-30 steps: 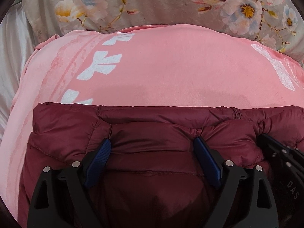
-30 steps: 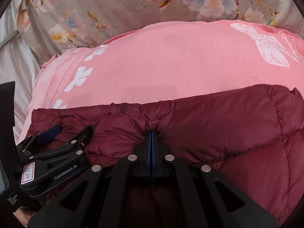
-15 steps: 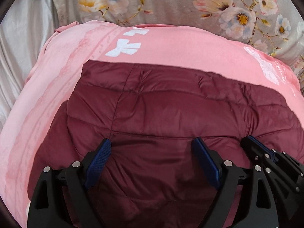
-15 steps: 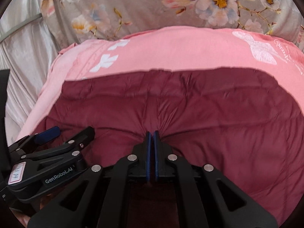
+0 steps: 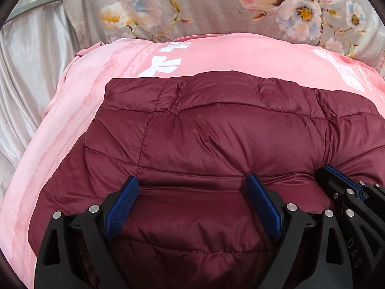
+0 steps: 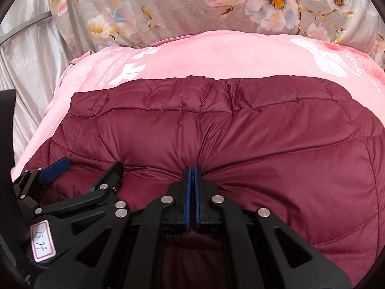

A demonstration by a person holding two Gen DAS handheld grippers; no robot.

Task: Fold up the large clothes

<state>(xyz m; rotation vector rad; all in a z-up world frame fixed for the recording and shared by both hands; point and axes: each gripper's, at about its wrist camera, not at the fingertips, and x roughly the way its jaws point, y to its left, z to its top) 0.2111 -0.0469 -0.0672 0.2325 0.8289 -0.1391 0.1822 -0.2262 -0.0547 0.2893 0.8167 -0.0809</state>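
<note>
Maroon quilted jacket [image 5: 216, 139] lies spread on a pink blanket [image 5: 72, 125], its far hem running close to the blanket's far edge, where white bow prints show at the left and a white butterfly print at the right corner. Beyond the blanket sits a grey floral cover [image 5: 204, 7], with pale satin fabric [image 5: 26, 72] past the blanket's left edge.

The left gripper [image 5: 192, 187] rests on the jacket's near part with its blue pads wide apart — fabric lies slack between them, gripped by neither. The right gripper [image 6: 191, 175] sits just beside it, to its right, with pads pressed nearly together on a pinch of the jacket's near fold; puckers radiate from that point. Each gripper shows at the edge of the other's view — both close together over the jacket's near edge.
</note>
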